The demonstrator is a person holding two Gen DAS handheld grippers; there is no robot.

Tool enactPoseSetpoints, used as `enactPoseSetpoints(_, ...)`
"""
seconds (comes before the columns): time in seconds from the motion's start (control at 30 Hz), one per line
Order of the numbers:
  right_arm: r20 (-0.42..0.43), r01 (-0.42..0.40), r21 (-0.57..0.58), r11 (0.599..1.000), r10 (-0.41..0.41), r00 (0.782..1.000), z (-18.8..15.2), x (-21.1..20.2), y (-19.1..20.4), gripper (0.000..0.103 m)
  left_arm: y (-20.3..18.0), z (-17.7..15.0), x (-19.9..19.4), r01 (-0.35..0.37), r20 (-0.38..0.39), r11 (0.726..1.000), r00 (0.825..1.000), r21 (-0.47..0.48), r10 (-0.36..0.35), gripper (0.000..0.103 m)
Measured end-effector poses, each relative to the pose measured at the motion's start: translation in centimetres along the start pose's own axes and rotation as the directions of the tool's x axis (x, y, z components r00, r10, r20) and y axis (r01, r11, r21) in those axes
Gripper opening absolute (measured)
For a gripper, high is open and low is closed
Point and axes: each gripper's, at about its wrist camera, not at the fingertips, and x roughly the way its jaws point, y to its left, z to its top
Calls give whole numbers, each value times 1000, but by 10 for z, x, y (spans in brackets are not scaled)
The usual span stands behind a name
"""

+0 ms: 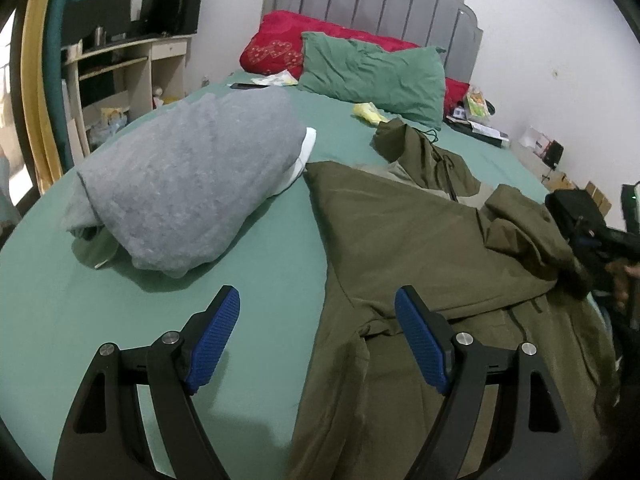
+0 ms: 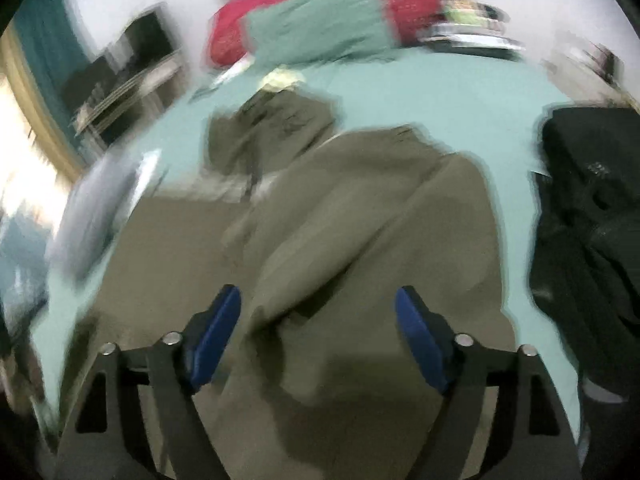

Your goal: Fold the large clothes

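An olive-green jacket (image 1: 408, 240) lies spread and partly folded on the green bed sheet (image 1: 260, 272), its hood end toward the pillows. My left gripper (image 1: 318, 300) is open and empty, hovering over the jacket's left edge. In the blurred right wrist view the jacket (image 2: 360, 220) fills the middle, and my right gripper (image 2: 318, 300) is open and empty just above it. The right gripper's black body also shows at the right edge of the left wrist view (image 1: 588, 220).
A grey folded blanket (image 1: 188, 184) lies on the left of the bed. A green pillow (image 1: 376, 76) and a red pillow (image 1: 276, 48) sit at the headboard. A desk (image 1: 132, 68) stands at the left. A black bag (image 2: 588, 208) lies at the bed's right.
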Motion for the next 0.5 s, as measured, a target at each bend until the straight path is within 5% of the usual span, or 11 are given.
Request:
enactPoseSetpoints(0.13, 47, -7, 172, 985, -1, 999, 37, 40, -51, 81, 3, 1, 5, 9, 1, 1000, 1000, -17, -9, 83)
enactPoseSetpoints(0.3, 201, -52, 102, 993, 30, 979, 73, 51, -41, 81, 3, 5, 24, 6, -19, 1000, 1000, -11, -6, 83)
enactPoseSetpoints(0.4, 73, 46, 59, 997, -50, 996, 88, 87, -35, 81, 0, -4, 32, -9, -53, 1000, 999, 24, 11, 83)
enactPoseSetpoints(0.5, -142, 138, 79, 987, -126, 982, 88, 135, -42, 81, -3, -3, 31, 12, -57, 1000, 998, 20, -10, 83)
